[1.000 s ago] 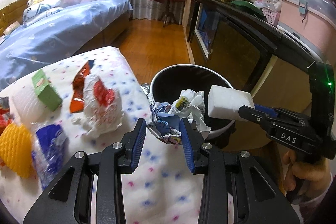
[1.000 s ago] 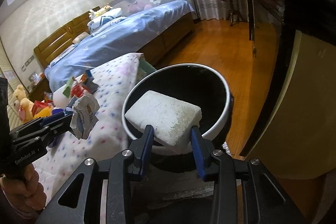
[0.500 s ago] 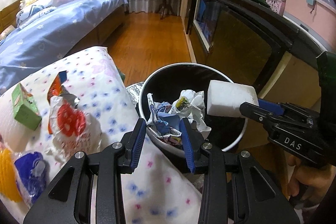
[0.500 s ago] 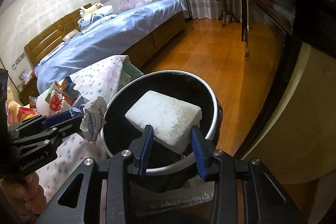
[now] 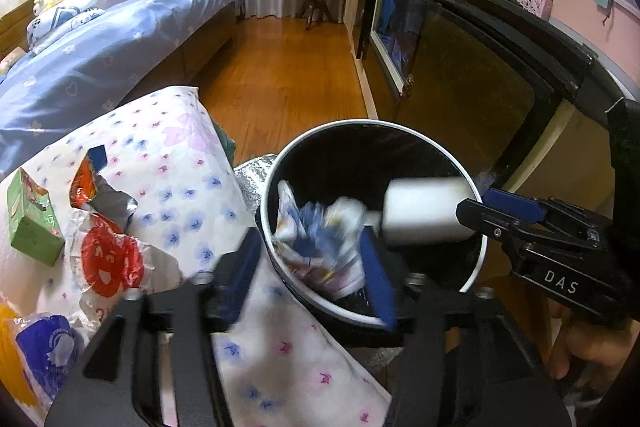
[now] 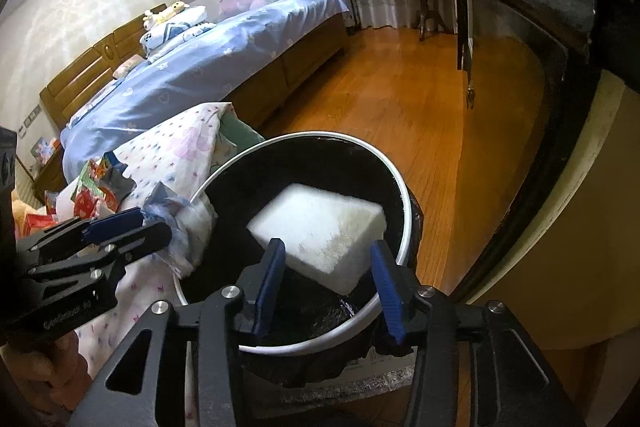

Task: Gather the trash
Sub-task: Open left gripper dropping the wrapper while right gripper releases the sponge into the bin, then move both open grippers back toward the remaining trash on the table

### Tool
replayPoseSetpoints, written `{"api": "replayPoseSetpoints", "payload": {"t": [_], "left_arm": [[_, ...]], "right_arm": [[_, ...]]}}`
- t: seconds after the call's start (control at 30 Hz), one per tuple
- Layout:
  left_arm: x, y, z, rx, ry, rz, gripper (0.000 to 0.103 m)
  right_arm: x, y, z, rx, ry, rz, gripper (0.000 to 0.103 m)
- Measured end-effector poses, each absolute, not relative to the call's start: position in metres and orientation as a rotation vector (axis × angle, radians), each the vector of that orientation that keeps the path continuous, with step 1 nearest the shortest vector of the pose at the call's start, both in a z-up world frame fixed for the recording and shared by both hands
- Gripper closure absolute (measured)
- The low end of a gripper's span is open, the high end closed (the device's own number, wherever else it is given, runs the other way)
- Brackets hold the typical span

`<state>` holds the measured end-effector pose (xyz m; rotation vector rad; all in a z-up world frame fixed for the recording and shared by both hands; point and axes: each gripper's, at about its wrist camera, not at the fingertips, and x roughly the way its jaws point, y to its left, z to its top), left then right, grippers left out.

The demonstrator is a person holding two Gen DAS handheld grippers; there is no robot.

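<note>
Since the earlier frames, both grippers have been spread apart, and the crumpled wrapper point(image 5: 320, 239) and the white foam block point(image 5: 424, 211) are seen loose over the black bin point(image 5: 478, 255) rather than clamped. In the left wrist view the left gripper point(image 5: 310, 275) is wide, its blue pads standing clear on either side of the wrapper — the wrapper is blurred and lies between and just ahead of the pads, inside the bin's white rim. In the right wrist view the same wrapper point(image 6: 188, 227) is seen draped at the bin's left rim, against the left gripper's tips; whether it is touched there cannot be told.

The right gripper point(image 6: 328, 267) is also open, with visible gaps between its blue pads and the foam block point(image 6: 320, 227). The block is positioned between and slightly ahead of the pads, over the bin's dark interior. Its long axis runs roughly crosswise to the fingers, tilted so that the far-right corner points toward the bin's rim; one broad face is turned upward.

On the flowered cloth point(image 5: 180, 163) to the left, a green carton point(image 5: 30, 219) and a red-printed bag point(image 5: 108, 259) are left lying.
</note>
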<state>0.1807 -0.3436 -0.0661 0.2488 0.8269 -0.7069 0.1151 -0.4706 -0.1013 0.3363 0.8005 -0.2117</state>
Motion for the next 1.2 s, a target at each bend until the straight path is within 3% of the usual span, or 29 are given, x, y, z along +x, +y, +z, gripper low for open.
{"api": "replayPoseSetpoints", "payload": {"t": [0.07, 0.2, 0.53, 1.2], "left_arm": [[0.178, -0.339, -0.063, 0.241, 0.813, -0.702, 0.036], [0.171, -0.321, -0.058, 0.212, 0.797, -0.691, 0.036], [0.143, -0.247, -0.046, 0.097, 0.758, -0.634, 0.032], [0.118, -0.126, -0.058, -0.013, 0.761, -0.459, 0.030]], "right_arm": [[0.114, -0.472, -0.100, 0.346, 0.795, -0.216, 0.043], [0.109, -0.469, -0.095, 0.354, 0.770, -0.208, 0.041], [0.090, -0.432, -0.079, 0.381, 0.703, -0.137, 0.021], [0.092, -0.330, -0.082, 0.330, 0.744, 0.065, 0.021]]}}
